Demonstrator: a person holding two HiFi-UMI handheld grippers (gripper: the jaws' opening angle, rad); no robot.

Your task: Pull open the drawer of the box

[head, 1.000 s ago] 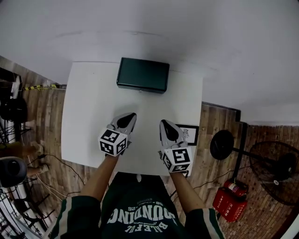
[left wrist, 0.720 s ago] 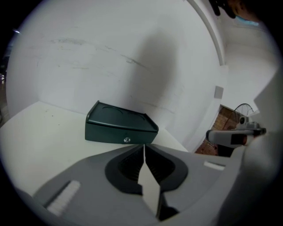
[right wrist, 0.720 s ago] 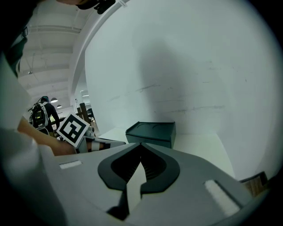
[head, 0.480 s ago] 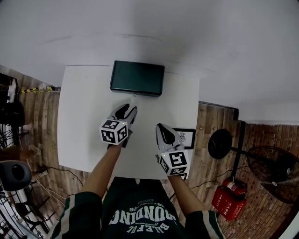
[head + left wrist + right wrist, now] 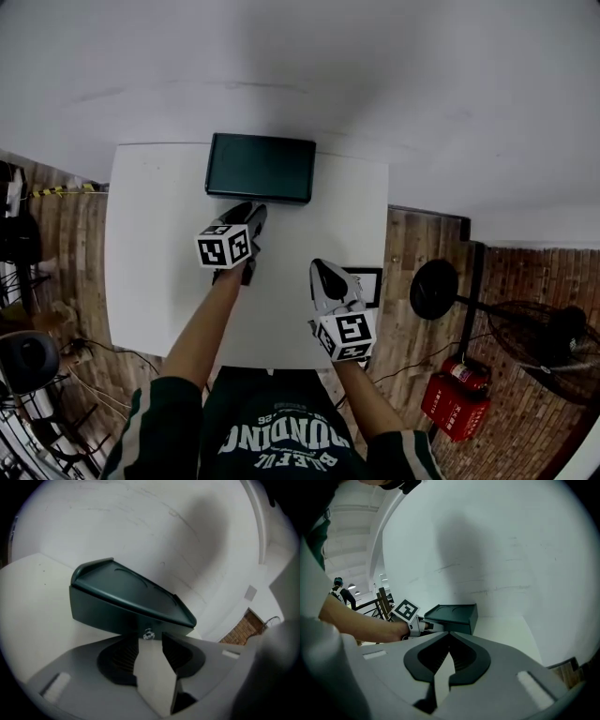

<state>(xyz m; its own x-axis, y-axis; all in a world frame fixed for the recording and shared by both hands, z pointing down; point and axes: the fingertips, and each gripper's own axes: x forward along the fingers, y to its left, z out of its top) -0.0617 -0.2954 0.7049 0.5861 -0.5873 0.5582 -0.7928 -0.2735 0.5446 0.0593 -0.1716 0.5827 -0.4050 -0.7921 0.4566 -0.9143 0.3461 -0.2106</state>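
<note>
1. The box [image 5: 261,167] sits at the far edge of the table [image 5: 150,272], its back close to the wall [image 5: 394,84]. Bare tabletop runs along both its sides and in front of it.
2. My left gripper [image 5: 247,212] is just before the box's front face. Its jaws are opening, with the small silver knob [image 5: 148,633] at their tips, between them, and neither pad pressing on it.
3. My right gripper [image 5: 320,270] hangs well back, over the table's near right part. Its jaw tips are together on nothing.
4. I cannot make out the drawer's seam on the dark front.
5. In the head view my left gripper covers the knob.
</note>
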